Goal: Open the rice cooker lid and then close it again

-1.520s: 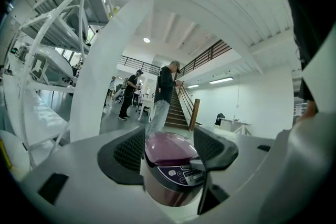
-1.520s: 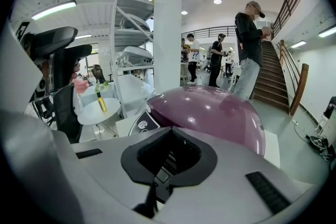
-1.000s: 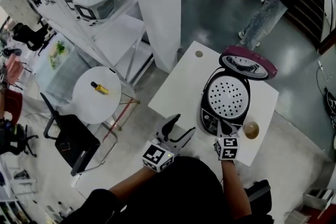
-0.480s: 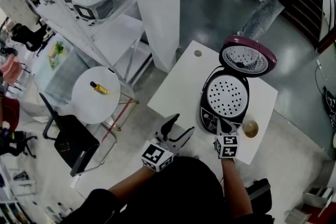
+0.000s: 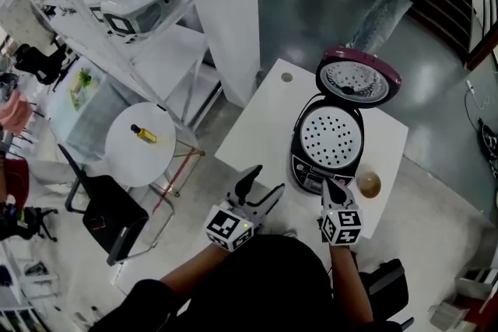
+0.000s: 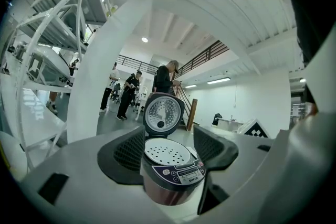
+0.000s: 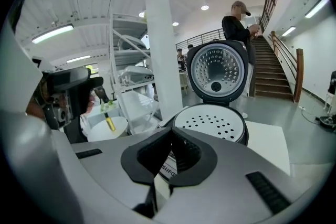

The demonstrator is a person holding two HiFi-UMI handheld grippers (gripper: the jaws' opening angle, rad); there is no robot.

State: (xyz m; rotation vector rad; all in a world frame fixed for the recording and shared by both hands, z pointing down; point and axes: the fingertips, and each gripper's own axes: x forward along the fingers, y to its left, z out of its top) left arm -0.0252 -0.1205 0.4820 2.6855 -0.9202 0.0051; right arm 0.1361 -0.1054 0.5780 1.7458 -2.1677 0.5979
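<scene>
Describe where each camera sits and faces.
Head view: on the person's head, steeply down onto table and rice cooker; forearms, left gripper, right gripper show.
Left gripper view: on it, toward the rice cooker; open jaws show.
Right gripper view: on it, toward the rice cooker; shut jaws show.
All share the raised lid.

Overhead, two low views (common: cooker (image 5: 327, 145))

Cooker panel (image 7: 166, 168) mostly hidden behind right tool (image 7: 171, 131); panel print unreadable.
</scene>
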